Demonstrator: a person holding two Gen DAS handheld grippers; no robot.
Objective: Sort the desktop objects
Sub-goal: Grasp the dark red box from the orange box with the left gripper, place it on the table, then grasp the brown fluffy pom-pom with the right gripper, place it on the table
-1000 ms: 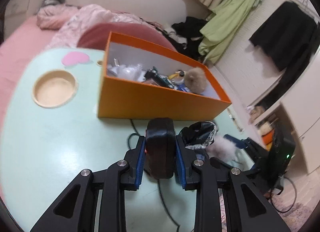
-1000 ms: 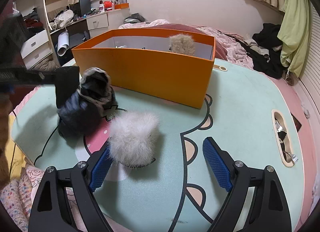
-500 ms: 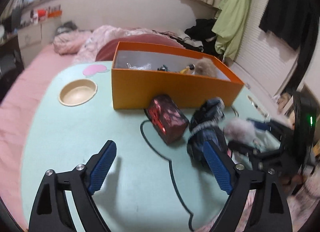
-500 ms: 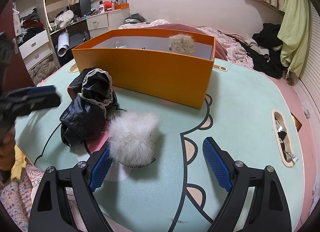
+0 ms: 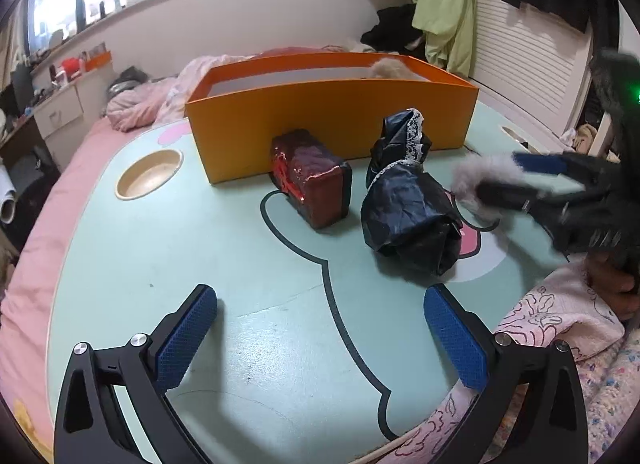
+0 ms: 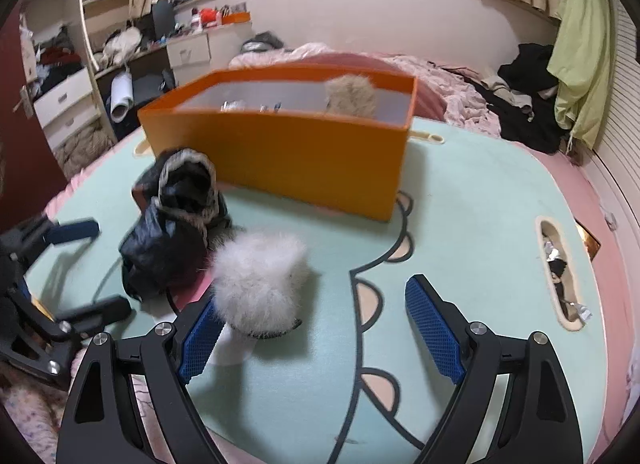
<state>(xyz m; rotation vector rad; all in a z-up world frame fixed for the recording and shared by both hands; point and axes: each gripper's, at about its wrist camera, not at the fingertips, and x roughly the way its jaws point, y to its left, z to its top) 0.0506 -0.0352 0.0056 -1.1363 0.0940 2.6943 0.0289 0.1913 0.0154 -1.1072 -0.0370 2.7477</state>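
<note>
Jaws, left gripper (image 5: 320,338): standing wide apart, having just been opening, with nothing between the blue pads but bare table. Item released: dark red box (image 5: 310,179), held upright between these jaws a second ago, now lying on the table (image 5: 180,248) on its own, touching or just short of the near wall of the orange box (image 5: 328,123), toward that wall's left end. Jaws, right gripper (image 6: 312,328): apart, unchanged from a second ago; the white fluffy puff (image 6: 260,280) sits against the inner face of the left pad, not pressed from the other side. Black lace-trimmed bundle (image 5: 408,203): on the table between the red box and the puff, just beside both. Tan fluffy ball (image 6: 352,93): already inside the orange box, at its far right corner. Assessment: the red box was set down outside the container, so it is probably not yet sorted; three items remain on the table, and the puff is the one best placed for the next grasp.
</note>
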